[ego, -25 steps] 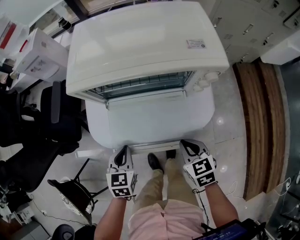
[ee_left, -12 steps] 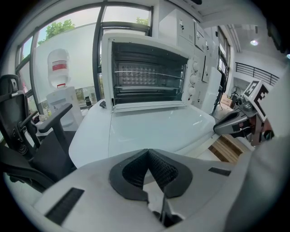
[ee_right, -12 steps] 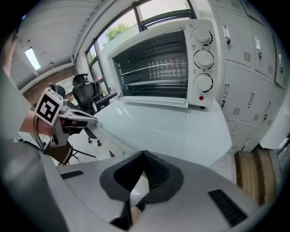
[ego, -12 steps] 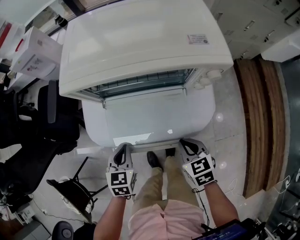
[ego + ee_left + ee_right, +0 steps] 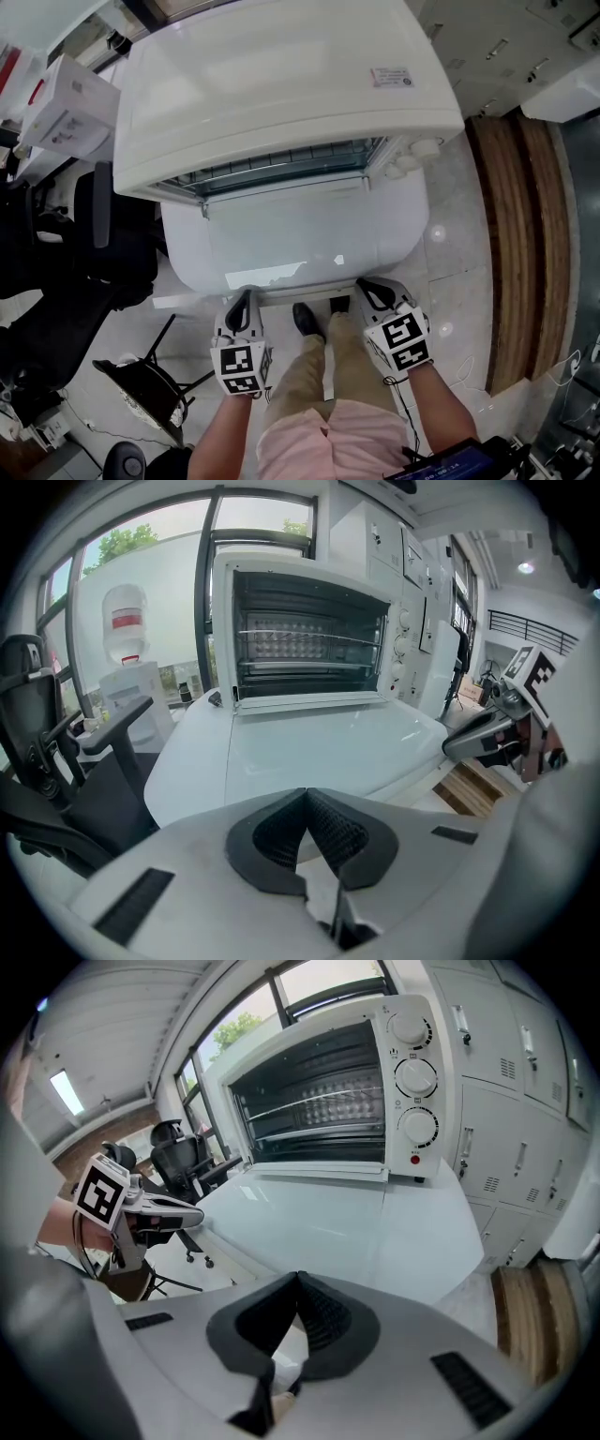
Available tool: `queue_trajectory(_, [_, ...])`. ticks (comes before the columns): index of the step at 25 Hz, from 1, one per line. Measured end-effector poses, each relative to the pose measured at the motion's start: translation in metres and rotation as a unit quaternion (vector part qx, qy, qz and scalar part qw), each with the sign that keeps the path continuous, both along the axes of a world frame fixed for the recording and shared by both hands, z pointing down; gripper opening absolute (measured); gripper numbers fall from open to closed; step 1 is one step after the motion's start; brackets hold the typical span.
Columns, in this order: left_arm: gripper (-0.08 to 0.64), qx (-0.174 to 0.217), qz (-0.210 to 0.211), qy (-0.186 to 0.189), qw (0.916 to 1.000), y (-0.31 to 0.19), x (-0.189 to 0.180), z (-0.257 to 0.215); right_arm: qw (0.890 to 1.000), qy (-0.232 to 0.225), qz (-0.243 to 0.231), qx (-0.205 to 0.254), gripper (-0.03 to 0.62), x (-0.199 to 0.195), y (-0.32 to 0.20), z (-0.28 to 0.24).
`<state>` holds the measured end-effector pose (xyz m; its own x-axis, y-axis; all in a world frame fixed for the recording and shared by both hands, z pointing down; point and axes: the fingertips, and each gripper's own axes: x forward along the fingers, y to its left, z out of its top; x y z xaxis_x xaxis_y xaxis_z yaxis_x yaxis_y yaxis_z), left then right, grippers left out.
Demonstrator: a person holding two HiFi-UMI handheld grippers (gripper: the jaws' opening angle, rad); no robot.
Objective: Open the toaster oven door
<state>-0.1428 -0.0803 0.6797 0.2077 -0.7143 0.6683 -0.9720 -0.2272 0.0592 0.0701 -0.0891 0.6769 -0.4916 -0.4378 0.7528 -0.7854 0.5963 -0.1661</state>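
Floor tiles point(image 5: 442, 192) beneath flat toaster oven door point(image 5: 300, 234); left gripper point(image 5: 246, 298), right gripper point(image 5: 370, 286) pinched together, seemingly empty; handle point(image 5: 305, 293) half-hidden.

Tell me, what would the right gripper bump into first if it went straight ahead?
Most likely the open door, lying flat just past the right gripper and its shut jaws. If it skimmed over the glass, it would next reach the toaster oven at its open front, though depth is hard to judge.
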Motion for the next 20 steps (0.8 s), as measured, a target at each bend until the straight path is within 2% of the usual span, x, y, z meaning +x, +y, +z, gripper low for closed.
queue_trajectory(7, [0.014, 0.039, -0.008, 0.008, 0.9992, -0.011, 0.003, -0.040, 0.999, -0.013, -0.002, 0.031, 0.001, -0.006, -0.015, -0.034])
queue_trajectory(12, [0.014, 0.102, -0.024, 0.016, 0.9943, -0.027, 0.003, -0.104, 0.996, -0.038, 0.010, 0.084, 0.001, -0.010, -0.031, -0.089])
queue_trajectory(16, [0.014, 0.174, -0.033, 0.021, 0.9839, -0.044, 0.007, -0.177, 0.985, -0.070, 0.032, 0.155, 0.001, -0.016, -0.054, -0.159])
queue_trajectory(20, [0.014, 0.261, -0.033, 0.037, 0.9641, -0.072, 0.016, -0.255, 0.960, -0.099, 0.042, 0.260, 0.001, -0.021, -0.086, -0.243])
